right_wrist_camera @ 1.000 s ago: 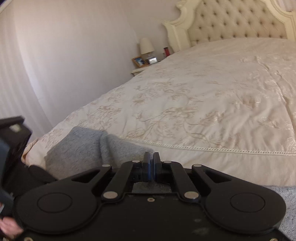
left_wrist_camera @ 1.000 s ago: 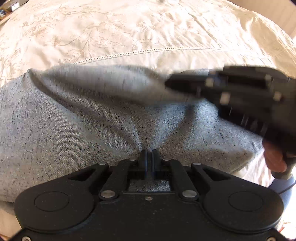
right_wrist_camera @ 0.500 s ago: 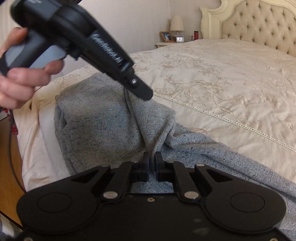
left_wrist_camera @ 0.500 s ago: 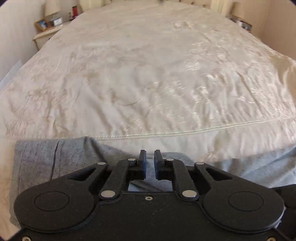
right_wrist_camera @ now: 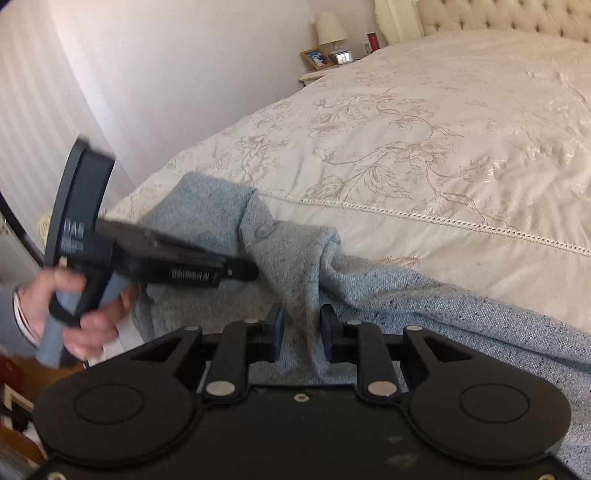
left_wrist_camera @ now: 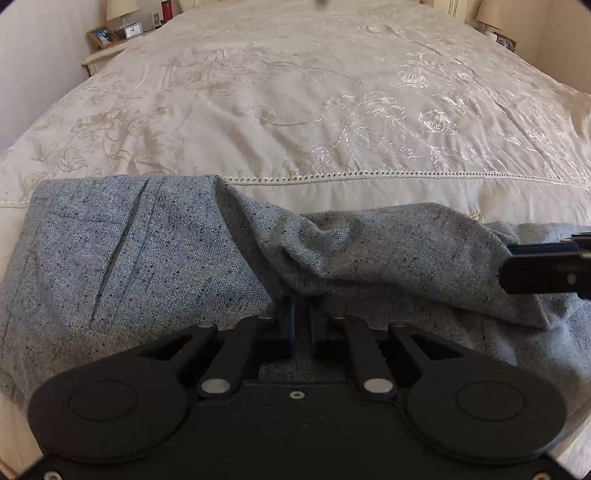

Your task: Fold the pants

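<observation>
Grey speckled pants (left_wrist_camera: 155,258) lie along the near edge of a cream bedspread, pocket slit showing at the left, a bunched ridge (left_wrist_camera: 388,243) running to the right. My left gripper (left_wrist_camera: 302,325) sits low on the cloth, its jaws nearly together with a narrow gap; whether cloth is pinched is hidden. It also shows in the right wrist view (right_wrist_camera: 243,273), held in a hand at the pants' fold. My right gripper (right_wrist_camera: 302,332) has its jaws apart, straddling a raised fold of the pants (right_wrist_camera: 295,266). Its tip shows in the left wrist view (left_wrist_camera: 517,266).
The embroidered cream bedspread (left_wrist_camera: 314,92) stretches far ahead, with a lace seam (left_wrist_camera: 369,177) just beyond the pants. A nightstand (right_wrist_camera: 317,72) with a lamp and a photo frame stands at the bed's left. A tufted headboard (right_wrist_camera: 498,14) is at the back.
The pants have come down from being lifted onto the bed edge. My right gripper's jaws have opened. My left gripper has dropped lower onto the cloth.
</observation>
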### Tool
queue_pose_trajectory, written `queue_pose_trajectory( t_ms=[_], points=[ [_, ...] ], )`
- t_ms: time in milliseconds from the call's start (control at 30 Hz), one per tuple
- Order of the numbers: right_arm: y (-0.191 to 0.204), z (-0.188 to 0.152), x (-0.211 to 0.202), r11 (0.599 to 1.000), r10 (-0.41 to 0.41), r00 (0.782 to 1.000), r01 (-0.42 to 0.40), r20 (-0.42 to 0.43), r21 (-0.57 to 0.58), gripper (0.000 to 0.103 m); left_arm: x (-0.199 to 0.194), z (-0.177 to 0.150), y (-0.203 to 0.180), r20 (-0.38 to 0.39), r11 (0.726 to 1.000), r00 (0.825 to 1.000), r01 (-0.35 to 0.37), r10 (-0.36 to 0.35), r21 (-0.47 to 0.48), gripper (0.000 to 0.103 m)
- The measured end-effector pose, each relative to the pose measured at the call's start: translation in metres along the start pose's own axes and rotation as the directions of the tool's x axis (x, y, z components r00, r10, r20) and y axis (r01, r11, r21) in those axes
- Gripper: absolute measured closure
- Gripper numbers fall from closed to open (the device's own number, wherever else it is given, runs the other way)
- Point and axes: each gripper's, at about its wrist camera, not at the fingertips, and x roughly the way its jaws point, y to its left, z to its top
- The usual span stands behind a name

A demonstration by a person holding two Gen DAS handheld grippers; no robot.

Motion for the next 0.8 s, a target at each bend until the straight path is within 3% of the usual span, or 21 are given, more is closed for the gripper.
queue_pose_trajectory(
  t_ms=[67, 167, 267, 433, 533, 700, 733, 800],
  points=[
    [-0.011, 0.012, 0.001, 0.994, 0.032, 0.999, -0.033, 0.010, 0.106, 0.070, -0.002, 0.003, 0.000, -0.021, 1.000, 1.000, -0.002, 0.002, 0.014, 0.085],
    [-0.031, 0.029, 0.027, 0.959, 0.093, 0.990, -0.060, -0.106, 0.278, 0.070, -0.008, 0.012, -0.005, -0.095, 0.998, 0.995, 0.009, -0.003, 0.056, 0.085],
    [-0.040, 0.036, 0.051, 0.933, 0.128, 0.977, -0.060, -0.170, 0.355, 0.070, -0.019, 0.011, -0.001, -0.167, 0.995, 0.985, 0.053, -0.038, 0.089, 0.089],
    [-0.051, 0.055, 0.080, 0.868, 0.211, 0.970, -0.132, -0.116, 0.479, 0.070, -0.024, 0.008, 0.010, -0.282, 0.987, 0.950, 0.154, -0.137, 0.037, 0.090],
    [-0.057, 0.066, 0.098, 0.806, 0.227, 0.970, -0.135, -0.091, 0.576, 0.070, -0.018, 0.004, 0.021, -0.303, 0.983, 0.936, 0.181, -0.178, -0.019, 0.089],
    [-0.076, 0.074, 0.125, 0.695, 0.273, 0.957, -0.125, -0.099, 0.708, 0.070, -0.013, 0.001, 0.027, -0.302, 0.980, 0.932, 0.195, -0.200, -0.049, 0.089],
    [-0.077, 0.077, 0.125, 0.688, 0.272, 0.958, -0.130, -0.088, 0.714, 0.070, -0.013, 0.000, 0.027, -0.299, 0.980, 0.934, 0.193, -0.196, -0.040, 0.089],
    [-0.071, 0.088, 0.112, 0.737, 0.243, 0.970, -0.176, -0.012, 0.652, 0.070, -0.014, -0.002, 0.025, -0.297, 0.982, 0.937, 0.185, -0.185, -0.027, 0.089]
  ],
)
